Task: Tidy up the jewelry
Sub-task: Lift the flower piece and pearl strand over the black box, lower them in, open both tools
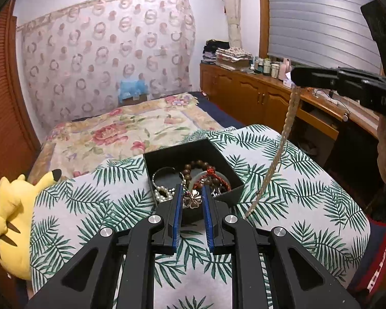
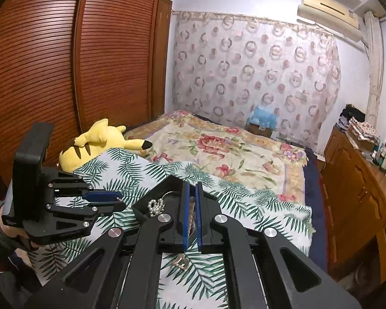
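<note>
A box (image 1: 193, 164) is set mid-frame on a cloth (image 1: 296, 193), beads (image 1: 195, 166) inside it; a plush (image 1: 12, 219) lies lower left, a bed (image 1: 131, 128) behind.

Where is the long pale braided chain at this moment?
In the left wrist view the braided chain hangs at the right from the right gripper, beside the black jewelry box, its lower end reaching the leaf-print cloth.

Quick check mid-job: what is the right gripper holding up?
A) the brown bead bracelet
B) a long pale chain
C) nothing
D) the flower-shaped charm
B: the right gripper is clamped on a long pale chain that hangs from its jaws down to the leaf-print cloth beside the black box.
</note>
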A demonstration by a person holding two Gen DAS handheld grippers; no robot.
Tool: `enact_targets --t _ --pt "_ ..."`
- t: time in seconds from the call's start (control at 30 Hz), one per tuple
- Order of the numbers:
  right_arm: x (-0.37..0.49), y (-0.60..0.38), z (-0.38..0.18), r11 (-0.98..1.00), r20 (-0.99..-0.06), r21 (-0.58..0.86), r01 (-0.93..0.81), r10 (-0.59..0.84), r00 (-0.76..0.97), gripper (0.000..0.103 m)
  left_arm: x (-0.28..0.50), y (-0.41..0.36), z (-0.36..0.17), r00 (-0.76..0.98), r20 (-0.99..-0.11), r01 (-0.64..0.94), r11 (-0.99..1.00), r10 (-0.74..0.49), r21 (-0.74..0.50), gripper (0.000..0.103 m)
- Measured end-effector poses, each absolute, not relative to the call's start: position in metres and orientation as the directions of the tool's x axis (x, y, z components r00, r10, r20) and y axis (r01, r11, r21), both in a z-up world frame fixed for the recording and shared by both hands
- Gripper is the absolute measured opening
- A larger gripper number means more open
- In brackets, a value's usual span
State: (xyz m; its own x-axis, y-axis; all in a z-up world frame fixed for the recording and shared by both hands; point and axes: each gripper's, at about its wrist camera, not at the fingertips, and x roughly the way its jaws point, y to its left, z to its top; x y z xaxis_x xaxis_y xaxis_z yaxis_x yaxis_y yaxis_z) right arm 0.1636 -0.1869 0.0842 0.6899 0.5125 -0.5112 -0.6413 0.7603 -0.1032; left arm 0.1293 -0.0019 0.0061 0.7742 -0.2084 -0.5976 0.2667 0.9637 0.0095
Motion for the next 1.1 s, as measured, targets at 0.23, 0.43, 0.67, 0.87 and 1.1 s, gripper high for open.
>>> enact_targets --t 0.23,0.43,0.67,0.87,1.1 --pt "0.173 -0.181 0.103 0.762 -0.491 -0.117 -0.637 0.513 0.704 0.005 0.137 0.002 0.010 0.780 -0.594 0.254 0.967 -0.197 0.012 0.014" --pt "0.185 -0.171 0.122 0.768 -0.467 -0.124 -0.629 0.514 0.720 0.005 0.147 0.004 0.010 0.782 -0.596 0.241 0.970 -0.185 0.015 0.014" --pt "0.199 -0.164 0.137 0.778 -0.430 -0.091 -0.622 0.532 0.729 0.005 0.159 0.008 0.010 0.780 -0.601 0.226 0.974 -0.174 0.011 0.014" --pt "0.211 -0.153 0.138 0.779 -0.426 -0.066 -0.623 0.543 0.724 0.005 0.163 0.011 0.005 0.774 -0.610 0.218 0.976 -0.171 0.003 0.014" --pt "0.235 -0.139 0.108 0.786 -0.493 -0.042 -0.617 0.521 0.697 0.006 0.175 0.011 -0.005 0.761 -0.628 0.209 0.978 -0.165 -0.004 0.014"
